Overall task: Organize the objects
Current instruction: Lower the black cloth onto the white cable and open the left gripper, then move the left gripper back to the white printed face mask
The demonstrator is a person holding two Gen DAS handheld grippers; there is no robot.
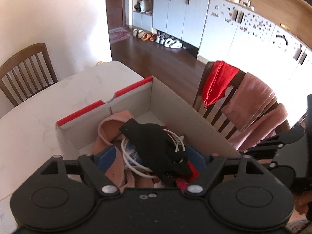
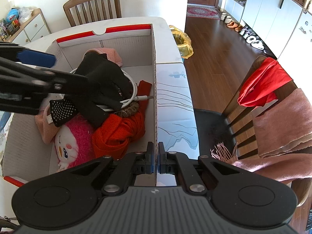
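- The box is what this is all about: an open cardboard one with a red strip on its far edge, sitting on the white table. In the left wrist view it's already got stuff piled in: a black glove on top of a coiled white cable and a pink cloth.
- Same view, the left gripper hangs over that pile with its jaws spread wide and nothing pinched between them. The glove lies loose below, so I'd say it's been dropped in and this bit of the job is done.
- Room from this side: dark wood floor, pale cabinets, shoes lined up along the wall, a wooden chair draped with red and pink cloth.
- Right wrist view: the right gripper is clamped tight on the box's side wall, one finger on each side, pretty much steadying it.
- Also in the box from here: a pink plush toy and a bunched red cloth, both near the front.
- Next move, my guess: the left hand goes off for another loose item while the right holds its grip. Nothing else to pack shows on the table, so it'll need a look around first.
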